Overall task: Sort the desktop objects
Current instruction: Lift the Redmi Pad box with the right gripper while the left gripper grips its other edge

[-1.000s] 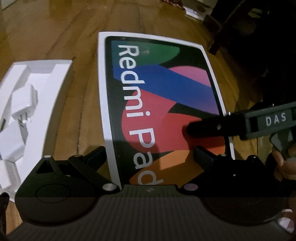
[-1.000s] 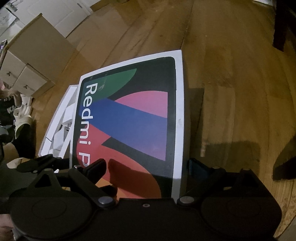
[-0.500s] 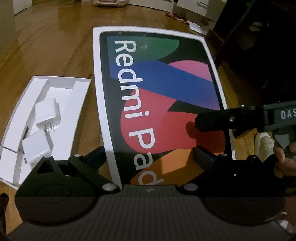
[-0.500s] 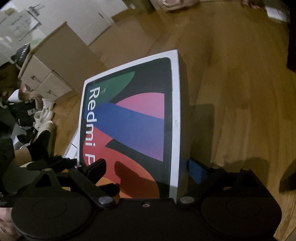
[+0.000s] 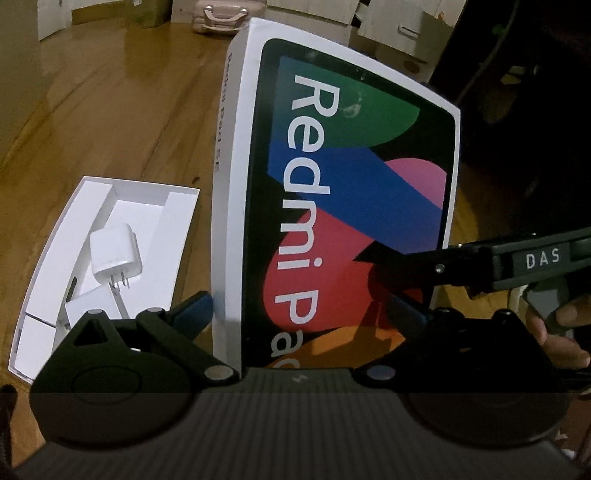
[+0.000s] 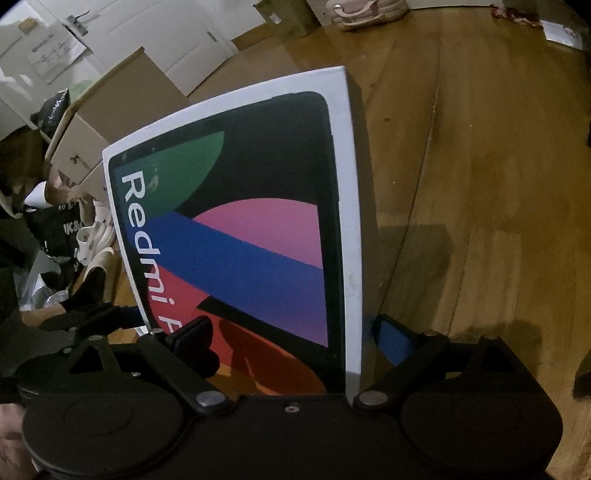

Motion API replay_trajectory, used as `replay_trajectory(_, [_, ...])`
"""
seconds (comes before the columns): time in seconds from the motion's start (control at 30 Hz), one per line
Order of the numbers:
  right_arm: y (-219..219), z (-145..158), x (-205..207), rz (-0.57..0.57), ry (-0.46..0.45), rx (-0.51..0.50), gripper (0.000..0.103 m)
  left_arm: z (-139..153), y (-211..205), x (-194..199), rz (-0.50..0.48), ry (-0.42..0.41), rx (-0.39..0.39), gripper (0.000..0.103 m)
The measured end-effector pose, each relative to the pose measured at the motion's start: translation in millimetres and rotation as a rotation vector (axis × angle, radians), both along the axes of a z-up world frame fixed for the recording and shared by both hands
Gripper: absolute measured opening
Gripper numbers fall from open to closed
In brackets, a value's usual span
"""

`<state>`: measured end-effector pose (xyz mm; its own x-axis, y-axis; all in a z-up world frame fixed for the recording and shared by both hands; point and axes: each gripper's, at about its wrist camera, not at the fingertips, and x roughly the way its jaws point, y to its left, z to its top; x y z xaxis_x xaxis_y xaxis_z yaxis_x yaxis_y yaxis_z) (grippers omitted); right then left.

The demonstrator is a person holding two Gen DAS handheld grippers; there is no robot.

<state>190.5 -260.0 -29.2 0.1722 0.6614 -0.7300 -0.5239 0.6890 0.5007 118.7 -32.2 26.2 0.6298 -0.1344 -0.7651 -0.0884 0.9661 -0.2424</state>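
A Redmi Pad box lid (image 5: 354,192) with a colourful print is lifted off the wooden floor, tilted up; it also shows in the right wrist view (image 6: 251,236). My left gripper (image 5: 299,314) is shut on its near left edge, one finger on the side wall and one on the face. My right gripper (image 6: 291,332) is shut on its near right edge; its finger (image 5: 424,258) reaches onto the face from the right. The open white box tray (image 5: 48,266) lies on the floor to the left, holding a white charger (image 5: 114,254) and white packets.
Wooden floor (image 6: 480,184) all around. Cardboard boxes (image 6: 110,110) and a white door (image 6: 147,33) stand at the back left. A pale bag (image 5: 221,14) and more boxes sit at the far end. Clothes and shoes (image 6: 85,236) lie at the left.
Both grippers have raised the lid from flat on the floor to tilted well above it. The white tray has come into fuller view at the left.
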Motion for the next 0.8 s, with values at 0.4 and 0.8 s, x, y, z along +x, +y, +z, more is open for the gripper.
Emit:
replay_trajectory(0.4, [3.4, 7.7, -1.6, 0.012, -0.018, 0.032, 0.095, 4.8, 16.3, -1.4, 0.035, 0.009, -0.031, 0.101])
replay_trajectory(0.8, [24.3, 13.1, 5.8, 0.043, 0.034, 0.006, 0.095, 5.2, 44.1, -3.4, 0.105, 0.067, -0.111, 0.101])
